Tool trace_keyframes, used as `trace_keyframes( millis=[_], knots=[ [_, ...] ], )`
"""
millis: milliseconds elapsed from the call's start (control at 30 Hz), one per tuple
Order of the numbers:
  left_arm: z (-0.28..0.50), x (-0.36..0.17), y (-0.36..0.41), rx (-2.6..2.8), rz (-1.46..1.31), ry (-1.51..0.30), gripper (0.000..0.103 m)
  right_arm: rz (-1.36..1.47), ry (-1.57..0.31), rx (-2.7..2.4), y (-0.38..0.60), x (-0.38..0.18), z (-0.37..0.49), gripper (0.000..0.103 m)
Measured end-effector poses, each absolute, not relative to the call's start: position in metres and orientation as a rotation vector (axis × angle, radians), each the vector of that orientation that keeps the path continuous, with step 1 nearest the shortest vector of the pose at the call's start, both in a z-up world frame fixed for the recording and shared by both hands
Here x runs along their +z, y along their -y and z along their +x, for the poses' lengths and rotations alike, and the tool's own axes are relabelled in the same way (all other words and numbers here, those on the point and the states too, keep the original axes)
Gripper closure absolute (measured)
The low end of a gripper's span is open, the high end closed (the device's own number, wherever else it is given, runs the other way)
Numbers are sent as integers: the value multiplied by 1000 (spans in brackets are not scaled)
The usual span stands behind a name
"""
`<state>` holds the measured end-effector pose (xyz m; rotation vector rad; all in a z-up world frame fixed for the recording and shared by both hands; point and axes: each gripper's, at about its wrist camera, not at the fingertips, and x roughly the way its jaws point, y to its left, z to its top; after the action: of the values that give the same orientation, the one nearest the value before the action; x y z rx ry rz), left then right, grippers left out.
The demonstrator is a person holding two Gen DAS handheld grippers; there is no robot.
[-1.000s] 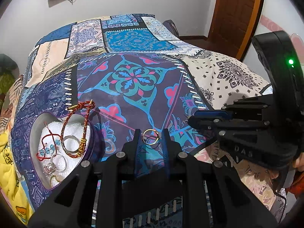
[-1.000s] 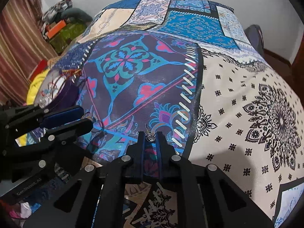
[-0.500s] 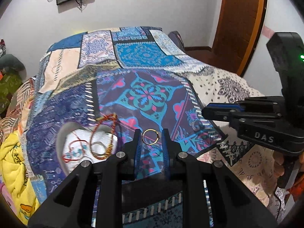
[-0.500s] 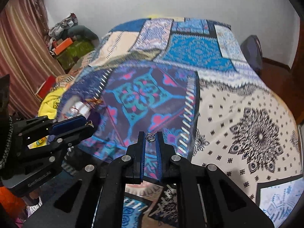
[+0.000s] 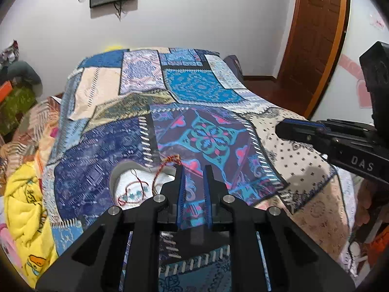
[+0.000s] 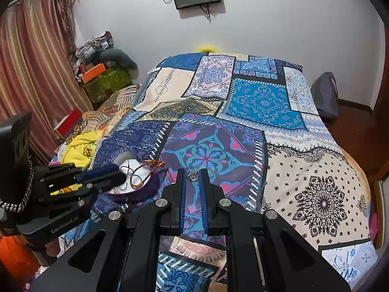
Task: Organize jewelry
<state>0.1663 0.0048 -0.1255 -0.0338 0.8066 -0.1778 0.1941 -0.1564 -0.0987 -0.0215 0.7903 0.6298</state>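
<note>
The left gripper (image 5: 193,170) stood open with nothing between its fingers, held above the patchwork bedspread (image 5: 209,136). The right gripper (image 6: 192,174) was closed to a narrow gap, pinching a small silver ring (image 6: 192,176) at its fingertips. The heart-shaped jewelry box (image 6: 136,182) lay on the bed beside the left gripper, holding a red thread bracelet (image 5: 167,163) and other rings.

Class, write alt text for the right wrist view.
The right tool pinches a small silver jewellery piece above a patchwork bedspread. At left, the left tool hangs over a purple jewellery box.
</note>
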Motion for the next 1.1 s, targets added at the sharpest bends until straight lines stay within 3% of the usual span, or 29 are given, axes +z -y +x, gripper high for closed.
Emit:
trace_keyframes(
  millis=[133,333,400,467,867,967,1100],
  knots=[
    [164,-138,0,-241,-57,-871,90,-9,-808,629,159,-104,194,94],
    [176,-175,26,-258,-15,-981,81,-14,-838,620,166,-116,194,94],
    [182,-184,31,-248,-5,-1002,71,-15,-846,615,169,-119,195,93],
    [189,-192,35,-229,2,-1012,68,-11,-853,611,175,-122,196,93],
    [219,-218,55,-198,96,-1021,69,31,-901,604,193,-143,210,93],
    [221,-218,55,-188,112,-1012,85,38,-907,609,193,-146,209,93],
    [220,-217,50,-201,82,-1012,86,37,-909,616,193,-146,209,93]
  ],
)
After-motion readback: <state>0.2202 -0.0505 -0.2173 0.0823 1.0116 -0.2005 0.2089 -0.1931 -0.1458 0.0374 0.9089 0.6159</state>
